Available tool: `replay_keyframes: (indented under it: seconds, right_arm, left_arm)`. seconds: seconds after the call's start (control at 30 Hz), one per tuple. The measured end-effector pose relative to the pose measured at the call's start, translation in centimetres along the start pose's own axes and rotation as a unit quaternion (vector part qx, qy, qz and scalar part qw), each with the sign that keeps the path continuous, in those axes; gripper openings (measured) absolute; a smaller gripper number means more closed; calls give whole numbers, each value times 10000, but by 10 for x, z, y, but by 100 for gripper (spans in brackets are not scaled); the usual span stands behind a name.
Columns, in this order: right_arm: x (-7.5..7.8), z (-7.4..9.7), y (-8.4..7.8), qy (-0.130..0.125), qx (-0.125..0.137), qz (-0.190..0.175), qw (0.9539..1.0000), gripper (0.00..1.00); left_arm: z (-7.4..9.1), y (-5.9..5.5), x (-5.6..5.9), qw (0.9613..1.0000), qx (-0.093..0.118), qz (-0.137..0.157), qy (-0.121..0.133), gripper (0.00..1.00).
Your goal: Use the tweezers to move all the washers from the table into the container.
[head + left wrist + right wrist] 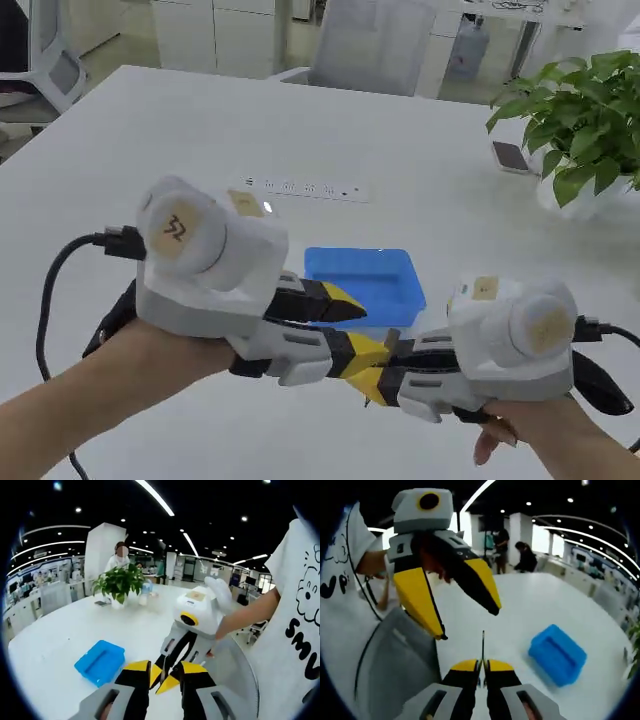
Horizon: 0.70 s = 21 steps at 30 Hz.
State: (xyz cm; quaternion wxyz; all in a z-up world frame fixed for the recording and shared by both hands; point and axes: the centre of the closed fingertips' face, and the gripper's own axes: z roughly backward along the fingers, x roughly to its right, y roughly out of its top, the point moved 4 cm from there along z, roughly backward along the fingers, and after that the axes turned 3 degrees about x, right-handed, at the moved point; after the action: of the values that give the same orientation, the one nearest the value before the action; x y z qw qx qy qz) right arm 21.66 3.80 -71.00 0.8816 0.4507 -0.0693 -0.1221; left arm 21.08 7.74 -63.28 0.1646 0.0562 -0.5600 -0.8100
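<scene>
While held tip to tip beside blue container [557,655]: noted jaws spread apart on left gripper [468,623]; noted jaws pinching thin tweezers [483,647] on right gripper [482,666].

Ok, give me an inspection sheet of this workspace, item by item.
Surface: white table.
Job's things: blue container, visible part empty; tweezers in the right gripper; washers: nothing seen.
Clutter: power strip, phone, plant.
Grippers: left gripper open; right gripper shut on the tweezers.
Cables: left cable, right cable, both black.
Surroundings: chair behind the table.
</scene>
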Motion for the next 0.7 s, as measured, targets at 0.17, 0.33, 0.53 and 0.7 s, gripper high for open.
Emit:
replay_keyframes:
  seconds: [0.17,0.33,0.53,0.7]
  right_arm:
    - [-2,0,-4,168,-81,53,9998,3]
    - [-5,-1,-16,373,-451,338,9977,3]
    - [-2,-8,-33,431,-817,638,9937,3]
    - [13,-12,-48,272,-1108,719,9909,5]
  left_arm:
    - [-12,-5,7,9970,-344,-591,-350,12]
    - [-25,-13,11,9916,-590,-998,-567,5]
    - [-33,-29,7,9803,-966,-1504,-837,0]
    - [-42,-48,-3,9757,-1067,-1787,-683,0]
